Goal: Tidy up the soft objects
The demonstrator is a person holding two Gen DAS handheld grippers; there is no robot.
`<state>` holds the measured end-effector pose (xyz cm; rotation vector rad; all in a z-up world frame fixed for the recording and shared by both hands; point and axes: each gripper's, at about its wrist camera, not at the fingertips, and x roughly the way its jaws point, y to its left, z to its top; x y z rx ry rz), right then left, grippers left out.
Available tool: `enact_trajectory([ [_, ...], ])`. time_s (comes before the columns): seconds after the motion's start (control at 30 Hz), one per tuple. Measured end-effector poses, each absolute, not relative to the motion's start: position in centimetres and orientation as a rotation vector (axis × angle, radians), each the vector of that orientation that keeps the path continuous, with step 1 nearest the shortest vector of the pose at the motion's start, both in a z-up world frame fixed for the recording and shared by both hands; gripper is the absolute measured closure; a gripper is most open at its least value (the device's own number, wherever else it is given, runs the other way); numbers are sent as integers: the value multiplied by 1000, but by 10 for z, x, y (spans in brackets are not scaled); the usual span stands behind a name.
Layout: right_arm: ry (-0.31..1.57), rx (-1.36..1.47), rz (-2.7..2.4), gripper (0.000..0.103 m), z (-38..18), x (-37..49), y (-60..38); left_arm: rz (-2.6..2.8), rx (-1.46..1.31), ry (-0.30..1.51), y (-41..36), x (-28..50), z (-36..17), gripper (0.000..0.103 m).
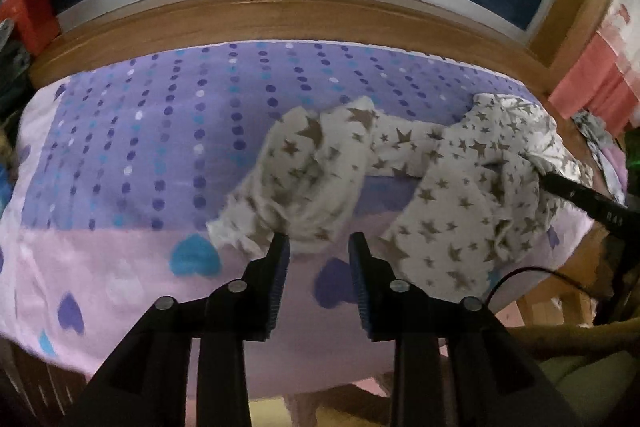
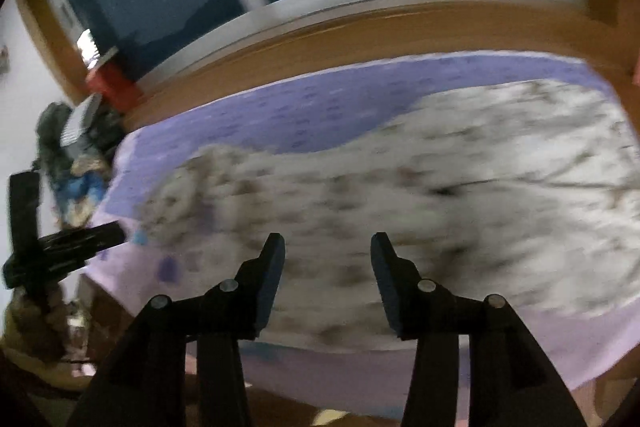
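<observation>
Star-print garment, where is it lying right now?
The star-print garment lies crumpled on the right half of the purple bedspread in the left wrist view, just ahead of the open left gripper.

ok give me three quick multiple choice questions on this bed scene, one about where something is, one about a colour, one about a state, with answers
1. Where does the star-print garment lie?
A. on the purple bedsheet
B. on the window ledge
C. on the floor

2. What colour are the stars on it?
A. red
B. brown-grey
C. green

3. How do the left tongs stand?
A. clamped on the sheet
B. open, nothing between the pads
C. shut tight on a sock

Answers:
1 A, the cloth is spread over the dotted sheet, below the wooden ledge.
2 B, dull brown-grey stars on white fabric.
3 B, a clear gap shows between the two pads, just short of the garment's edge.
</observation>
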<state>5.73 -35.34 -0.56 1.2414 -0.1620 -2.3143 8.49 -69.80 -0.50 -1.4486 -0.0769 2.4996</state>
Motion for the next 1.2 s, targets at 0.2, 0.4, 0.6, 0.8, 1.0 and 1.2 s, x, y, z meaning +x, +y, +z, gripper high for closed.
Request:
enact_trajectory([
  [0.2, -41, 1311, -2325, 57, -26, 76, -445, 2370, -1403, -28, -721, 49, -19, 50],
  [0.4, 84, 1422, -2411, 57, -45, 75, -466, 2241, -1478, -75, -717, 12, -49, 50],
  [0.6, 81, 1444, -2436, 49, -56, 70, -469, 2238, -1520, -172, -715, -4, -63, 80],
  [0.8, 119, 1409, -2510, 89, -55, 77, -475, 2384, -1418, -246, -743, -18, -38, 102],
  [1.0, -66, 1321, -2456, 90, -12, 98, -502, 2591, -1283, -205, -797, -66, 7, 102],
  [1.2, -22, 1243, -2312, 90, 8, 118, -606, 2689, -1189, -28, -841, -120, 27, 102],
])
